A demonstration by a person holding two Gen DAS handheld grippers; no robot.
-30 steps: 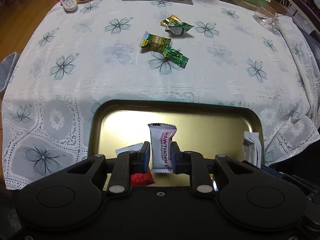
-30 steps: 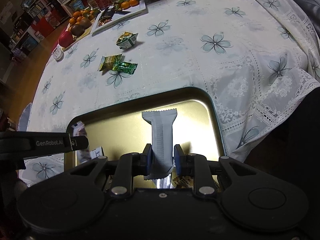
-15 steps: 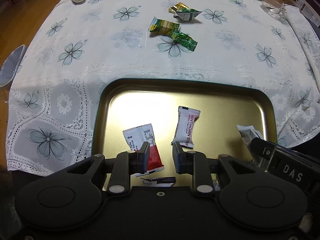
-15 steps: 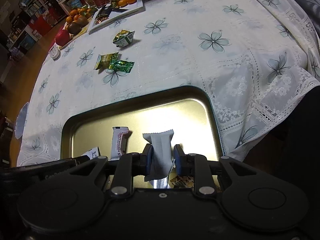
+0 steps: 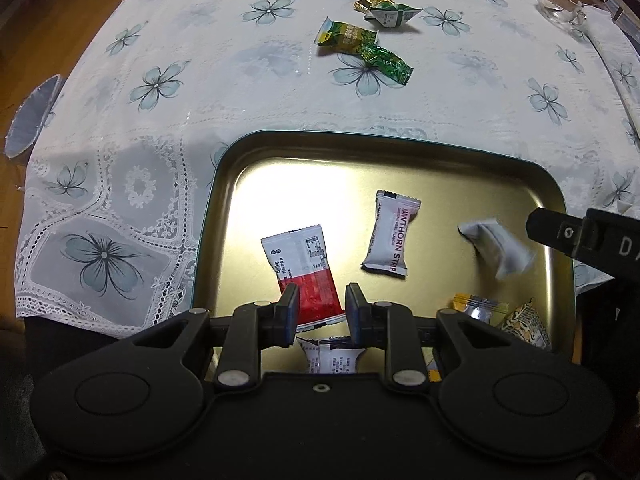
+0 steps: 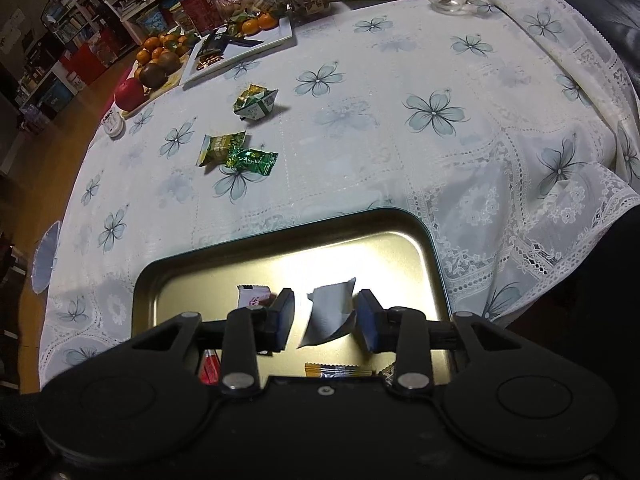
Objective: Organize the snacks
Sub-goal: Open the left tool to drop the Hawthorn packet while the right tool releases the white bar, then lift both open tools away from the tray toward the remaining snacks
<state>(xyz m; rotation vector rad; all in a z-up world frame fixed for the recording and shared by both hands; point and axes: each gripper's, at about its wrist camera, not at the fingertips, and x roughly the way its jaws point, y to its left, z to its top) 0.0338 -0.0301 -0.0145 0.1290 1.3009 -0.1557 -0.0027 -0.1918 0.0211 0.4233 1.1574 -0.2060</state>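
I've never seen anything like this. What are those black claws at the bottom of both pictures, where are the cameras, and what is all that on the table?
No robot here: a person holds a two-finger gripper in each hand, and each gripper carries a wide-angle camera looking along its fingers. One picture comes from the left gripper, the other from the right gripper. Both hang over a gold tray on a flowered tablecloth. In the tray lie a white hawthorn strip, a red-and-white packet and some others. The right gripper's jaws have just been opening; a grey packet sits loose between them, apparently dropping. The left gripper is open and holds nothing. Green sweets wait on the cloth; fruit sits farther back.
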